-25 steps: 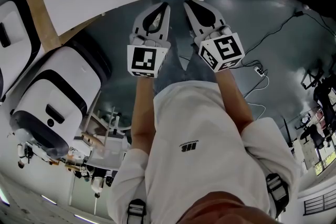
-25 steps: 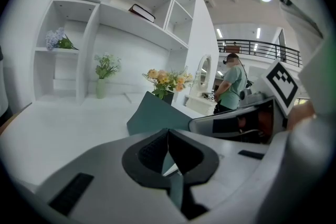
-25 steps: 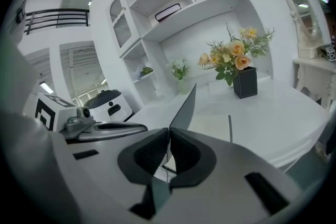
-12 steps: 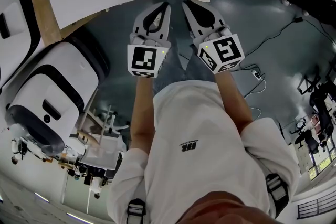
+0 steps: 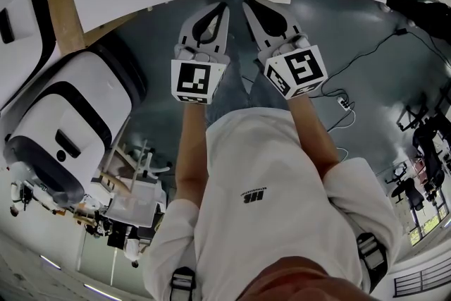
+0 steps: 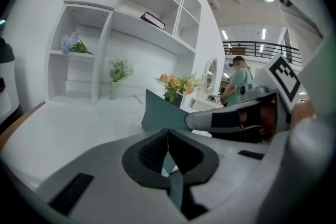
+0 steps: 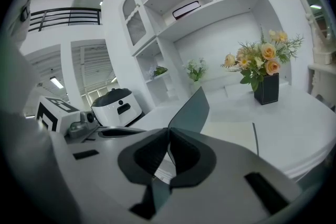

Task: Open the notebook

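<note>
Fingers [image 7: 147, 155] clamp raised notebook cover [image 7: 191, 110]

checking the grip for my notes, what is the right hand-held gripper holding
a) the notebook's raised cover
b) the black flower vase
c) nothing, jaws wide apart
a: in the right gripper view the right hand-held gripper has its jaws together on the raised grey notebook cover, while the black vase stands well beyond it.
</note>
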The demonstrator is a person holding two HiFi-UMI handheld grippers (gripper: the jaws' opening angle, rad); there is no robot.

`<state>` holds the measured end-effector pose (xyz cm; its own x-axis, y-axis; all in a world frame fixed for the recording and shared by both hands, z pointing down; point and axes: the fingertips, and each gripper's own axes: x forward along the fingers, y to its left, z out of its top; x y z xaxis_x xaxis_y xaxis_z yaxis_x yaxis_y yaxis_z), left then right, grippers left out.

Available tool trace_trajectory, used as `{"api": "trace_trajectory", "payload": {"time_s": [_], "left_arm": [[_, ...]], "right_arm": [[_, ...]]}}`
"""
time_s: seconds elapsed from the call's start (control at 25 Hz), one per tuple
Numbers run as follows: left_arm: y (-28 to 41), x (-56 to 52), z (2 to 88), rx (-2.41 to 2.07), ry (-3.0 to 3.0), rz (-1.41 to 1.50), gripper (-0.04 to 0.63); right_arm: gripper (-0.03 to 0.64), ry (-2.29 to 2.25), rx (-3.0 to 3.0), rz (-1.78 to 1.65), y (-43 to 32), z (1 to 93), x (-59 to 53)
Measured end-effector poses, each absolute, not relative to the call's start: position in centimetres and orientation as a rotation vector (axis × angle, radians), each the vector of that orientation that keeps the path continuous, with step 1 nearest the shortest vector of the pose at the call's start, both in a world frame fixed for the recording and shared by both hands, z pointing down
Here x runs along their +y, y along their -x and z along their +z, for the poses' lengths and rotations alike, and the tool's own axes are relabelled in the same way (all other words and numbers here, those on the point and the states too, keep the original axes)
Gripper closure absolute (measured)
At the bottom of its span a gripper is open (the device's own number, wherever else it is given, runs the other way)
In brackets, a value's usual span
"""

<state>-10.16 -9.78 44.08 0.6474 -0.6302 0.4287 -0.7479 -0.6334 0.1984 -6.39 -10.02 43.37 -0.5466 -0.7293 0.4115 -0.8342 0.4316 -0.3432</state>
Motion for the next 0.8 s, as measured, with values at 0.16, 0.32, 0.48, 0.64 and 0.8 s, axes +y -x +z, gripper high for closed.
{"api": "trace_trajectory", "payload": {"time_s": [0.16,0.32,0.48,0.64,0.8], "left_arm": [[11.3,-10.0,44.1,-1.114,-2.499,0.451,0.595],[12.6,-10.3,44.3,-1.135,-2.486,0.448,0.595],[13.7,-10.5,44.5,-1.144,-2.477,0.452,0.595],[14.6,-10.8,44.6,-1.155,-2.467,0.446,0.595],[15.4,-11.0,44.9,-1.161,-2.458,0.443,0.595]], "right_arm": [[0.609,-1.36,-2.491,0.762,7.5,43.4,-10.3],[0.609,-1.347,-2.498,0.756,8.6,43.5,-10.5],[0.609,-1.33,-2.5,0.754,9.7,43.7,-10.7],[0.609,-1.31,-2.502,0.754,10.8,43.9,-11.0],[0.609,-1.287,-2.503,0.752,11.9,44.3,-11.2]]}}
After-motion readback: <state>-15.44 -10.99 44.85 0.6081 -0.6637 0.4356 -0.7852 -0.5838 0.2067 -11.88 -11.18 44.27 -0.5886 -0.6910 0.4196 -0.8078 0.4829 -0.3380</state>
